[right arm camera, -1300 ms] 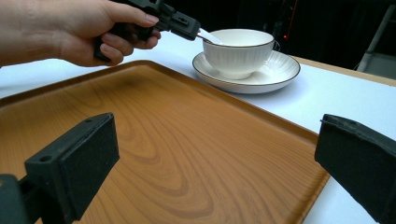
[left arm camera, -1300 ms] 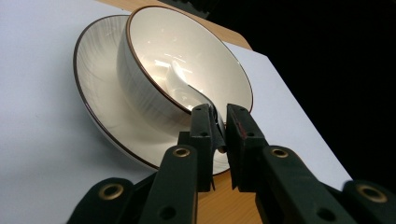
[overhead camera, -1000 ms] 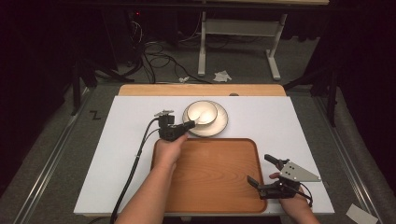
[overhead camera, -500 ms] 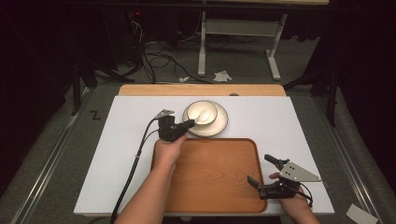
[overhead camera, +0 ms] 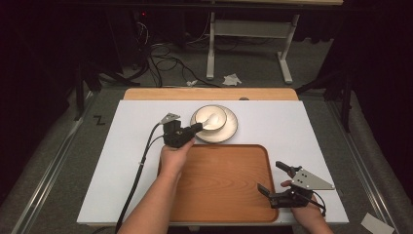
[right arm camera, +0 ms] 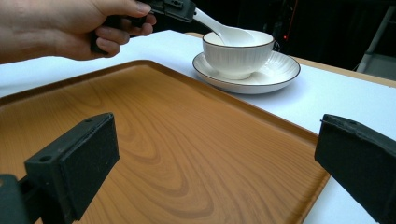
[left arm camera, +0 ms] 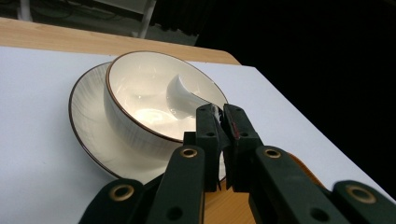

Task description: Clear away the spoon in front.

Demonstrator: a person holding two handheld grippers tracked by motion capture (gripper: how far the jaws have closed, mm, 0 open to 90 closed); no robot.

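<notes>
Left gripper view showed the left gripper (left arm camera: 219, 122) with its black jaws drawn nearly together, pinching the thin handle of a white ceramic spoon (left arm camera: 184, 95). From the jaws the spoon's long axis ran forward and down over the rim, its glossy, curved scoop resting inside the bowl (left arm camera: 140, 100). That line decided the next move, by my reading: the handle would have to rise along its own slope to clear the rim without tipping the bowl.

The bowl was cream-white, ribbed on the outside, with a thin brown rim line, and it stood on a matching saucer (left arm camera: 86, 112) on the white table (overhead camera: 126, 161). In the high view the saucer lay just beyond the far edge of the wooden tray (overhead camera: 219, 185), a flat, bare, wood-grained board with a raised lip.

The left hand (overhead camera: 173, 158) was much the nearer to the bowl. The right gripper (overhead camera: 272, 178) rested at the tray's near right corner, well apart, its padded jaws spread wide with nothing between them.
</notes>
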